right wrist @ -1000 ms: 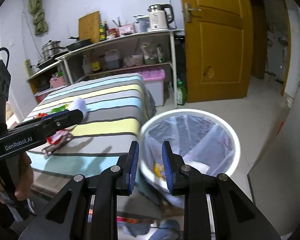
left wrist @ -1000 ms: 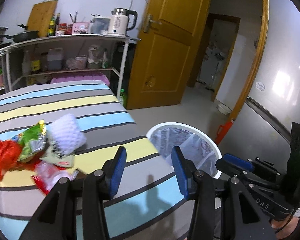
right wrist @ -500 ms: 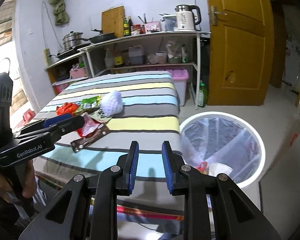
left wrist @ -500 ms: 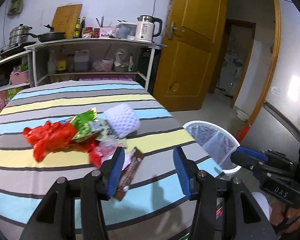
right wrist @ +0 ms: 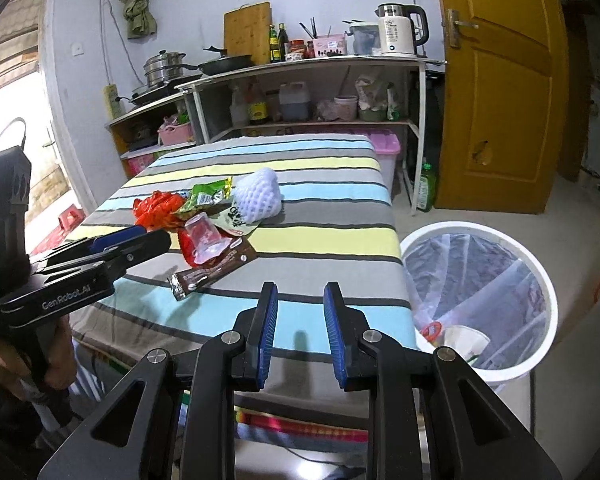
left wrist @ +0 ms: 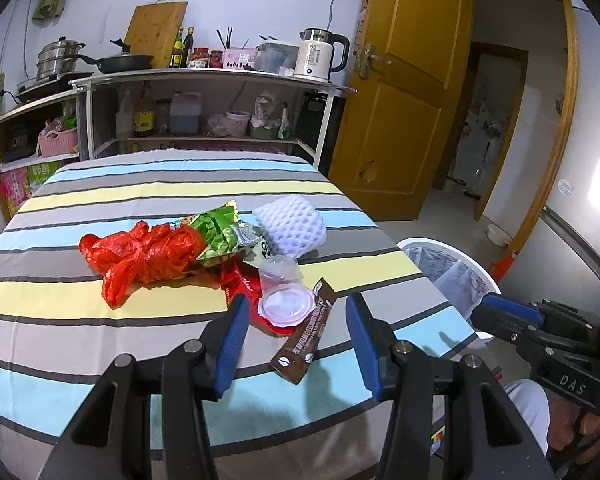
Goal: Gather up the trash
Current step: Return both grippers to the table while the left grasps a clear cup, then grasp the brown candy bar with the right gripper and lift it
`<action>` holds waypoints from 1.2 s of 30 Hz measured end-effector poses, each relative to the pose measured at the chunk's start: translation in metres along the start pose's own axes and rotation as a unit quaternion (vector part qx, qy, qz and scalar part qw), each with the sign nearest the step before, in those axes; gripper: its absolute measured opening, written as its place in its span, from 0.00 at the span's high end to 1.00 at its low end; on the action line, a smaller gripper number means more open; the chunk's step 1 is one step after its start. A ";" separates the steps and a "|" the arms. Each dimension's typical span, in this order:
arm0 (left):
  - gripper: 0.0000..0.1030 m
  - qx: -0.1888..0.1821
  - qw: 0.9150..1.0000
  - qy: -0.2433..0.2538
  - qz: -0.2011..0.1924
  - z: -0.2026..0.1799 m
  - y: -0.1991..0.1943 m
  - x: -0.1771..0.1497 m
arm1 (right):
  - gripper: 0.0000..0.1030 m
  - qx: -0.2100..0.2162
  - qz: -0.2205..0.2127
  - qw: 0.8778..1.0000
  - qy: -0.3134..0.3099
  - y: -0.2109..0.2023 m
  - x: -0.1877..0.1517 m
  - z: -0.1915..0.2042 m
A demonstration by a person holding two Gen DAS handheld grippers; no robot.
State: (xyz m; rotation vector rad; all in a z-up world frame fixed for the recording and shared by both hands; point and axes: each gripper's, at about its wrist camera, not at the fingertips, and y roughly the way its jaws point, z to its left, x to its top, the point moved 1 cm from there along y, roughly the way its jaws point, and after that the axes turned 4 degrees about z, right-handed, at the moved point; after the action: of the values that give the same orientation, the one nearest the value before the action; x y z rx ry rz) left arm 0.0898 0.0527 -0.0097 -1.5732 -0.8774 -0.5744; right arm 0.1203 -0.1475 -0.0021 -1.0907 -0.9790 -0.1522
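Both empty | left gripper (left wrist: pixel 294 322) wide, near plastic cup (left wrist: pixel 284 296) | right gripper (right wrist: pixel 300 316) seemingly half-open

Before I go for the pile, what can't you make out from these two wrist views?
- Red wrapper, left view: mostly hidden under the clear cup.
- Bin contents, right view: partly blocked by the right gripper.
- Brown sachet print: too small to read.

Both grippers are black with blue finger pads and silver pivot screws. The left gripper (left wrist: pixel 294 332) reads "GenRobot.AI" in white; the right gripper (right wrist: pixel 300 320) shows "DAS", perhaps partly hidden. Bare-skinned hands grip the handles
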 end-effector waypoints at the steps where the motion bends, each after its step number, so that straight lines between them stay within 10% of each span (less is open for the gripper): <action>1: 0.51 -0.001 1.000 -0.001 0.002 0.001 0.002 0.000 | 0.76 0.001 0.001 1.000 0.000 0.001 0.000 0.000; 21: 0.69 0.003 0.998 -0.009 0.060 0.005 0.061 0.022 | 0.76 0.005 0.019 1.000 0.010 0.024 0.003 -0.008; 36: 0.69 0.009 1.000 -0.022 0.017 0.032 0.011 0.022 | 0.76 0.027 0.030 0.999 -0.006 0.039 0.010 0.015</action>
State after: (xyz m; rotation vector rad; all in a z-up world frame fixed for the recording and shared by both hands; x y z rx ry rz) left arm 0.1080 0.0883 -0.0053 -1.5862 -0.8846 -0.5075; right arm 0.1386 -0.1126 -0.0193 -1.0724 -0.9550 -0.0696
